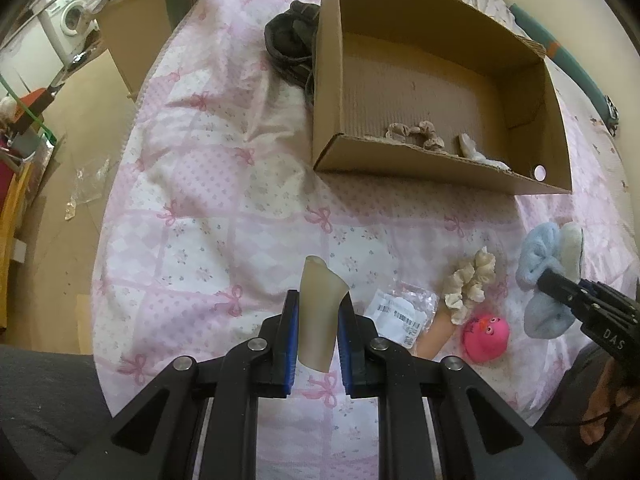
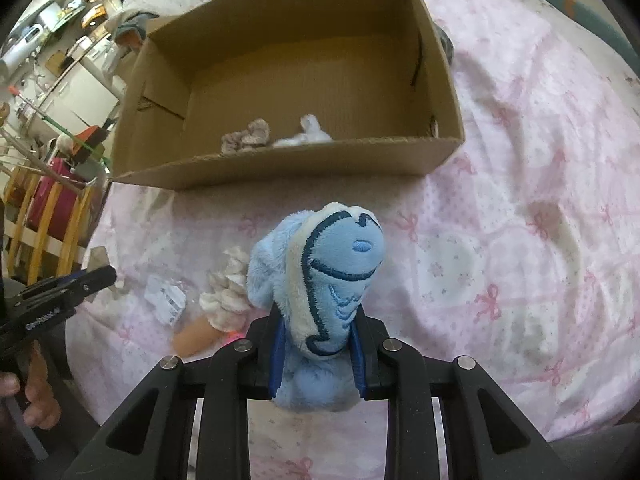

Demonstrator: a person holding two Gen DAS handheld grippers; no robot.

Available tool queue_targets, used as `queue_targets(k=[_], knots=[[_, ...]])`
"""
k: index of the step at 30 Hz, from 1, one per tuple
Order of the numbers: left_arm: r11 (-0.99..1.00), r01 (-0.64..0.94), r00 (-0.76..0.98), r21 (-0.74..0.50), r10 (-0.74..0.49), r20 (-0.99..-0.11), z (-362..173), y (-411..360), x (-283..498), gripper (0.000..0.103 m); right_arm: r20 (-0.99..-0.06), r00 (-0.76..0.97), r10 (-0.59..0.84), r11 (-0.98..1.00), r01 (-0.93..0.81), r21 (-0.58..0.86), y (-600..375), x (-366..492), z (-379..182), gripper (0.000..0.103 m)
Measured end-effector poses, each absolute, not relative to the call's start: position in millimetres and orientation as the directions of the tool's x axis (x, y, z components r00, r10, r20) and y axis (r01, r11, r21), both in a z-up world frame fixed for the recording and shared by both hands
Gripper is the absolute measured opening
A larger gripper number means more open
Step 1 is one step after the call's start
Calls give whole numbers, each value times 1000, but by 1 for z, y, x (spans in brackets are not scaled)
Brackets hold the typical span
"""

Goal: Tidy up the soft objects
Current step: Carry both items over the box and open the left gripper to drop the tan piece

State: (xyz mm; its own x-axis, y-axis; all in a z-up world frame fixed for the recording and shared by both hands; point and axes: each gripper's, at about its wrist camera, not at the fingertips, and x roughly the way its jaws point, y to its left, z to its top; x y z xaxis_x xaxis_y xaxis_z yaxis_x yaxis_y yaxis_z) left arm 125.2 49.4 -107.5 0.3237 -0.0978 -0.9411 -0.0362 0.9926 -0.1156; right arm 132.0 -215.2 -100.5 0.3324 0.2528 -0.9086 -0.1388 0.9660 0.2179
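Two tools are loaded at once, so we read this as the carry step of the sorting. Our right tool [image 2: 318, 354] is clenched on the blue plush toy [image 2: 320, 280], its blue pads pressing the toy's lower body while the embroidered face sticks out ahead toward the cardboard box [image 2: 288, 162]. Our left tool [image 1: 318, 344] is clamped on a pale, translucent soft piece [image 1: 320, 312], which stands upright between its pads, short of the box.

Taking the box as our landmark: both held things sit on its near side, outside it, over the pink bow-print bed cover [image 1: 208, 208]. Inside the box, against its near wall, lie a beige scrunchie [image 1: 416, 134] and a white soft item [image 1: 476, 152]. On the near side of the box, left on the bed, are a cream scrunchie [image 1: 470, 284], a pink round toy [image 1: 486, 334] and a plastic packet [image 1: 404, 314].

Next, we judge, each tool must clear the near wall of the box before letting go, or the plush may snag its rim.
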Motion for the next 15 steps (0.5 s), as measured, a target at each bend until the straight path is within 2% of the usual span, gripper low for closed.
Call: queue_targets(k=[8, 15], knots=[[989, -85, 358, -119, -81, -930, -98, 59, 128, 15, -877, 370, 307, 951, -153, 268, -220, 131, -91, 29], [991, -65, 472, -118, -73, -879, -55, 52, 141, 15, -810, 463, 361, 933, -178, 314, -226, 127, -60, 29]])
